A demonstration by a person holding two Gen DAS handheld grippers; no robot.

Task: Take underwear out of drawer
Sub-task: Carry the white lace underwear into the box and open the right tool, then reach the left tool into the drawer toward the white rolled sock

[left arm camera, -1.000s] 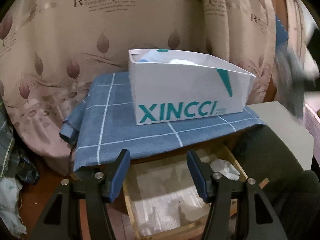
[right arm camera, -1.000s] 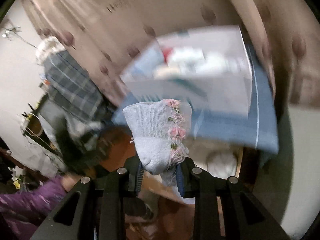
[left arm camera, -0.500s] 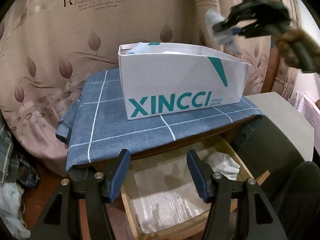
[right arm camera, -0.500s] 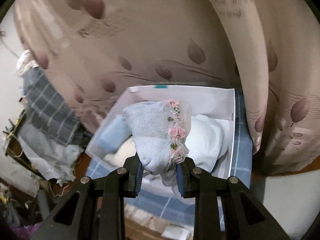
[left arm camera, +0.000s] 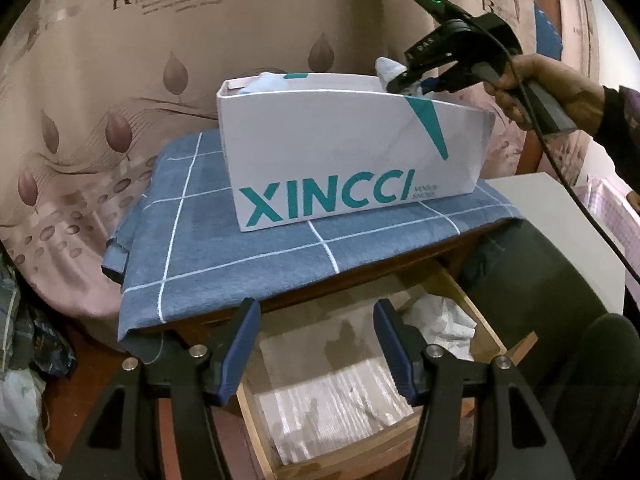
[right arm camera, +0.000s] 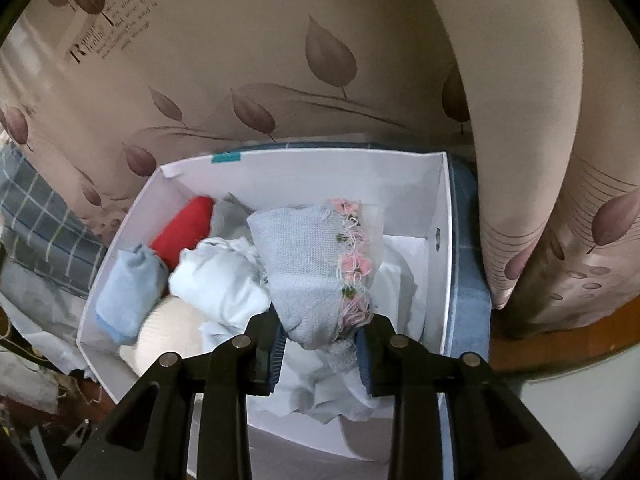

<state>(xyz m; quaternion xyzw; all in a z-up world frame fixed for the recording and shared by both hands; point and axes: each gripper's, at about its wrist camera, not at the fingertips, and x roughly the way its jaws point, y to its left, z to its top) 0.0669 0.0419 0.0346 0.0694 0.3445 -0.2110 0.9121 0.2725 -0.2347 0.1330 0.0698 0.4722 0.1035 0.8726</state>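
Your right tongs (right arm camera: 322,340), easing wider, are still pinching pale-blue underwear (right arm camera: 316,268) with pink floral trim, hiding the box (right arm camera: 444,240) contents at six o'clock, while your left tongs (left arm camera: 316,344) are hanging open, empty.

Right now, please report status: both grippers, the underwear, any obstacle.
Left gripper open over the drawer. Right gripper jaws just opening, pale blue underwear between them, above the white XINCCI box. Nothing in the way.

White box (left arm camera: 352,160) with teal lettering on blue cloth (left arm camera: 224,256) with white grid lines.
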